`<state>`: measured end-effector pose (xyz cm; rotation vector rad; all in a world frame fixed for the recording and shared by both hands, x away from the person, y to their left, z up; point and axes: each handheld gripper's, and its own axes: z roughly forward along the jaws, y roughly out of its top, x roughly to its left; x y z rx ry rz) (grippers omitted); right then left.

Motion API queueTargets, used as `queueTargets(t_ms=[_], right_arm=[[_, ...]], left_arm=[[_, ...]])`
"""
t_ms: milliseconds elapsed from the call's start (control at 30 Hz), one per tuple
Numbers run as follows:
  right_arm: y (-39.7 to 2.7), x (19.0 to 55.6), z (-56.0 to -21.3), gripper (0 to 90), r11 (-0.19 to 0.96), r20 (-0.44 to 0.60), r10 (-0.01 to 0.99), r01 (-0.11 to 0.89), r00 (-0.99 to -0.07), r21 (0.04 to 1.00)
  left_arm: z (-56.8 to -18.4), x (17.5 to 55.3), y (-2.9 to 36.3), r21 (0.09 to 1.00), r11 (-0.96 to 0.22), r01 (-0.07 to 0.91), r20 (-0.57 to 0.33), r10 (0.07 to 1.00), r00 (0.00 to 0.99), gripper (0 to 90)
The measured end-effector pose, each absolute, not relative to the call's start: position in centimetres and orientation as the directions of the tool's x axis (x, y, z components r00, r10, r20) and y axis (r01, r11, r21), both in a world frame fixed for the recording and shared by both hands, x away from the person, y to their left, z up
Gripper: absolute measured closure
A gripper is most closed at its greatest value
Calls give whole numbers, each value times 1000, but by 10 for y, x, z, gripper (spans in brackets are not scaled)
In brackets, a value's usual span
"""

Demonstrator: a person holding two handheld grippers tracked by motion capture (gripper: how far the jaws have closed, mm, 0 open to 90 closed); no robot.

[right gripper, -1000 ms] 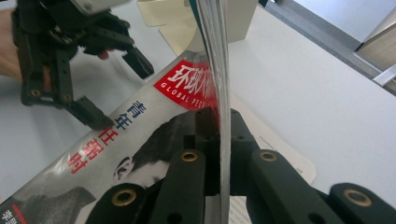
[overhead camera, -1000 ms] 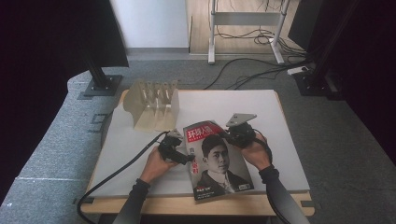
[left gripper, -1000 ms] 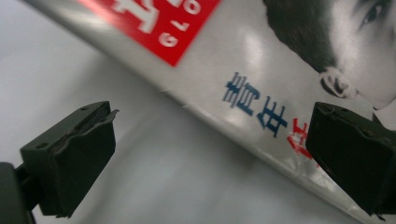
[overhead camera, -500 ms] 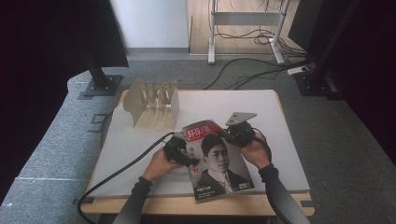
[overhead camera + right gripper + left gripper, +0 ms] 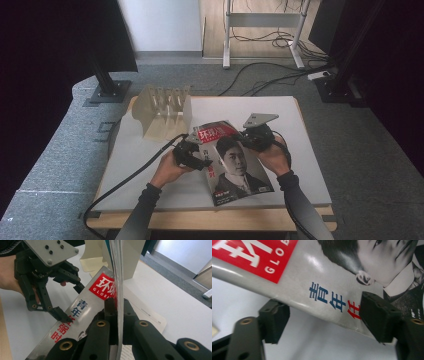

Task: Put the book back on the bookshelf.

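Note:
A magazine (image 5: 235, 165) with a red title block and a portrait cover lies on the white table (image 5: 300, 125), its far end lifted. My right gripper (image 5: 251, 137) holds that raised far right edge. In the right gripper view its jaws are shut on the thin bundle of pages (image 5: 117, 290), which curves upward. My left gripper (image 5: 202, 159) is at the magazine's left edge, open. In the left gripper view the wide-apart pads (image 5: 274, 323) straddle the cover's edge (image 5: 322, 295), which crosses between them above the table. The right gripper view also has the left gripper (image 5: 70, 302), open beside the cover.
A pale slotted rack (image 5: 165, 110) stands at the table's far left, behind the magazine. A black cable (image 5: 135, 172) trails from the left gripper off the front left corner. A loose white sheet (image 5: 150, 315) lies under the magazine. Grey carpet surrounds the table.
My left gripper has moved right, up to the magazine's left edge. The right gripper stays clamped on the far edge, and the magazine has shifted little.

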<state>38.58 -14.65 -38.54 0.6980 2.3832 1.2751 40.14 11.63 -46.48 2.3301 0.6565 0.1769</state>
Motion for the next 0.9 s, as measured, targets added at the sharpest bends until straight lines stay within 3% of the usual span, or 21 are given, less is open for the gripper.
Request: queueTargets(t_ms=[267, 533, 900], right_arm=[[-145, 387, -380, 853, 466, -68, 568, 252, -820, 848], [-137, 387, -377, 853, 476, -80, 557, 239, -827, 846], [-142, 392, -374, 852, 478, -92, 574, 243, -813, 844]], left_arm=[[-454, 405, 123, 677, -600, 426, -87, 509, 856, 448], [-454, 406, 123, 666, -599, 445, -117, 505, 855, 491], [-431, 408, 124, 660, -566, 494, -152, 544, 826, 682]])
